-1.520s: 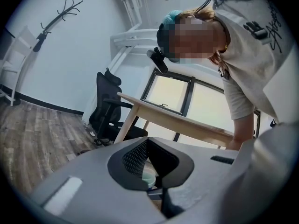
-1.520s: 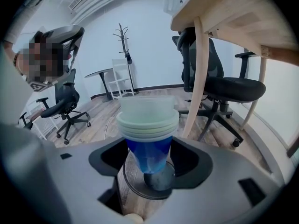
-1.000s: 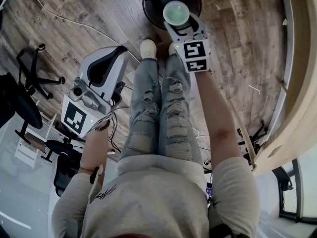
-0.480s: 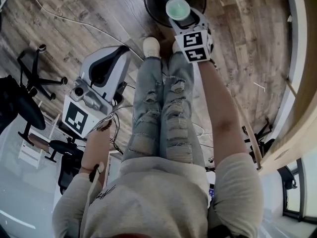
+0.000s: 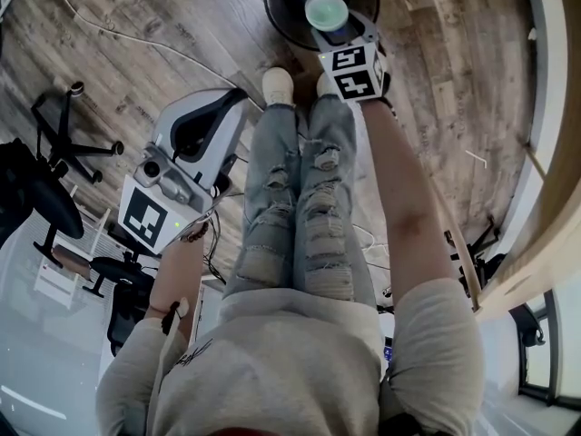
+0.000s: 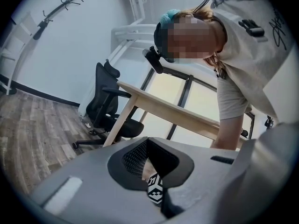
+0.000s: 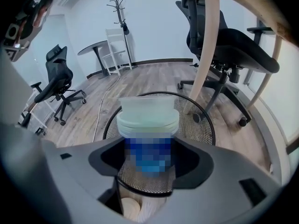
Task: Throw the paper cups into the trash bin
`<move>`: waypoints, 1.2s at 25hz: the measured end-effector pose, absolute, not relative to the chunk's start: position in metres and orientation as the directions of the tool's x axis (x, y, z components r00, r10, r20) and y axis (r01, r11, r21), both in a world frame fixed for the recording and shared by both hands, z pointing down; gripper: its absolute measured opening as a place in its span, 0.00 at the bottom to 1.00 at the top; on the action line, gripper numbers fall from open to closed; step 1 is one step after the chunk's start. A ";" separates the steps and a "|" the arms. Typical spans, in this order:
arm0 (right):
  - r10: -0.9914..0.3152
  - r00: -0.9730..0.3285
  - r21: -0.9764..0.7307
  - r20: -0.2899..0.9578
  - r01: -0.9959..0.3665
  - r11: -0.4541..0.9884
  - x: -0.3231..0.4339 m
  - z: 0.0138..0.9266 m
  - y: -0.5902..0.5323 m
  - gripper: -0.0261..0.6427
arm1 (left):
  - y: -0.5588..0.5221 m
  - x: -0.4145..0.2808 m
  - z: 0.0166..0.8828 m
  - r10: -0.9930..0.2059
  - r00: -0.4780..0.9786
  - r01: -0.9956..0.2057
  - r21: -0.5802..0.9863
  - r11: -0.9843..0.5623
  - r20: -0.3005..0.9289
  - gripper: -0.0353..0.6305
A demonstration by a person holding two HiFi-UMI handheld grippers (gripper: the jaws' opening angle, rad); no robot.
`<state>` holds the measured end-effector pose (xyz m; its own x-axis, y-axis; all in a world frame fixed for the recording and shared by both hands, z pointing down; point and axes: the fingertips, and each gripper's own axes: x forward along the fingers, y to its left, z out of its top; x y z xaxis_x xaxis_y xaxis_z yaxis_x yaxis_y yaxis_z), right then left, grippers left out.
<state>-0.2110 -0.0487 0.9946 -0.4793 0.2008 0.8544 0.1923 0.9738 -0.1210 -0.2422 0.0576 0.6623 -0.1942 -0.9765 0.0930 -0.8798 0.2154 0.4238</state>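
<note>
Paper cup (image 5: 326, 11), pale w/ a wide rim, sits clamped upright between the jaws of your right gripper (image 5: 338, 33), held directly over the black mesh trash bin (image 5: 277, 7) on the wood floor (image 5: 136, 25) just past your shoes (image 5: 274, 87). Your left gripper (image 5: 211, 116) hangs by your left leg (image 5: 268, 198), well apart from the bin, jaws drawn almost together w/ nothing between them.

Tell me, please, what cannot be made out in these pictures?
- Print on the paper cup: a mosaic patch covers it in the right gripper view.
- Contents of the trash bin: pale shapes show under the right gripper, cut off by its body; number unclear.
- Head view: the bin's inside is dark and partly behind the cup.
</note>
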 end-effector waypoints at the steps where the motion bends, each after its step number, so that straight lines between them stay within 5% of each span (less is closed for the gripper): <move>1: 0.208 -0.473 -0.134 0.856 0.186 0.973 -0.211 0.996 -0.049 0.47 | 0.056 -0.242 0.663 -0.977 -0.190 -0.881 0.423 0.213 0.094 0.06; 11: 0.228 -0.449 -0.166 0.864 0.174 0.971 -0.205 1.000 -0.052 0.47 | 0.049 -0.239 0.663 -0.984 -0.158 -0.889 0.420 0.180 0.087 0.06; 30: 0.237 -0.613 -0.170 0.754 0.166 0.971 -0.240 0.889 -0.044 0.47 | 0.034 -0.246 0.614 -0.987 -0.143 -0.910 0.384 0.158 0.068 0.06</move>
<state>-0.2399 -0.0436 0.8887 -0.6131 0.2367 0.7537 0.1659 0.9714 -0.1701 -0.2465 0.0337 0.6141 -0.1426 -0.9874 0.0681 -0.9097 0.1579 0.3841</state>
